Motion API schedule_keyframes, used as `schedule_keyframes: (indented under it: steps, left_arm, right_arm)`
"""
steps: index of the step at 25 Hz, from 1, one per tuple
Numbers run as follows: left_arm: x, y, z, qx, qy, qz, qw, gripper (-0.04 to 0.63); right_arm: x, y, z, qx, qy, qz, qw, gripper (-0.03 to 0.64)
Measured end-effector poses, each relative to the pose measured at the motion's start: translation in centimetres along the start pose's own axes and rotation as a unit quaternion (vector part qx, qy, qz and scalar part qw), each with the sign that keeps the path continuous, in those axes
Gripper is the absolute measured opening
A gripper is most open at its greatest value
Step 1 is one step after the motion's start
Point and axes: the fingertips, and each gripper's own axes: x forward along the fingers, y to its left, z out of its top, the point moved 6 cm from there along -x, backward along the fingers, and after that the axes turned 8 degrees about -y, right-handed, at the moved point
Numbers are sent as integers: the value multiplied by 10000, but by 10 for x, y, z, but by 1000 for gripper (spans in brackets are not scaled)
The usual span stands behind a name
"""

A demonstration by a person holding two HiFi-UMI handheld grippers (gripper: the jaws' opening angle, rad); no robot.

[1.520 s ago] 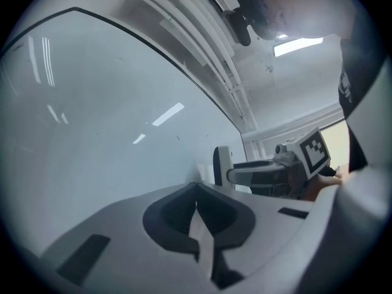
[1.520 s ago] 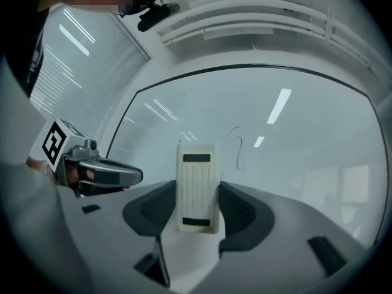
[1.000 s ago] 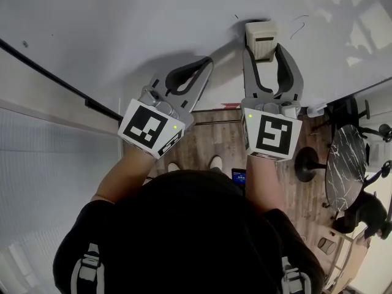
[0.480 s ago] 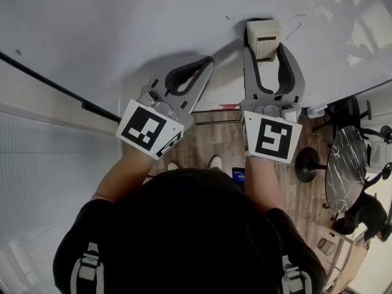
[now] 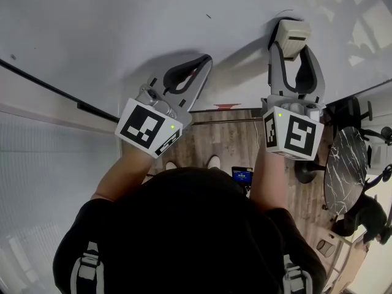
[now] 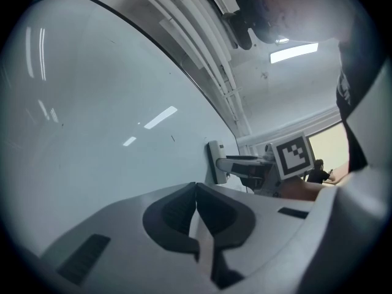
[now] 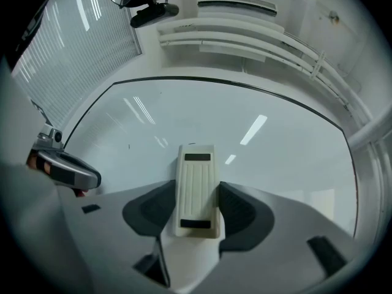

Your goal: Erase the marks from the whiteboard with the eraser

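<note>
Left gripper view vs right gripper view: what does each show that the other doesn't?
Left gripper view only: the left tool shut and empty, and the eraser seen side-on, flat against the whiteboard. Right gripper view only: the right tool clamped on the eraser's ribbed back, and window blinds at left. Both: the whiteboard with ceiling-light reflections and a small dark mark.

Our left gripper [image 5: 206,60] and right gripper [image 5: 290,40] are pale grey shells with dark ribbed pads inside the jaws. Each carries a black-and-white marker cube [image 5: 147,127] with a small green light. We wear a black short-sleeved top [image 5: 184,237] and grey shoulder straps [image 5: 89,265] with buckles.
</note>
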Motion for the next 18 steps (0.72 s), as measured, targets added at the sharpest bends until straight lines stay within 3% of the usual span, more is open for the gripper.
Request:
schedule_keyframes:
  steps: [10, 18]
  left_arm:
    - [6, -11, -4, 20, 67, 101, 9999, 5]
    - [-2, -10, 6, 175, 27, 289, 9994, 5]
  right_arm:
    - [-11, -55, -18, 270, 167, -370, 9988, 220]
    - [-17, -57, -18, 381, 244, -312, 9985, 219]
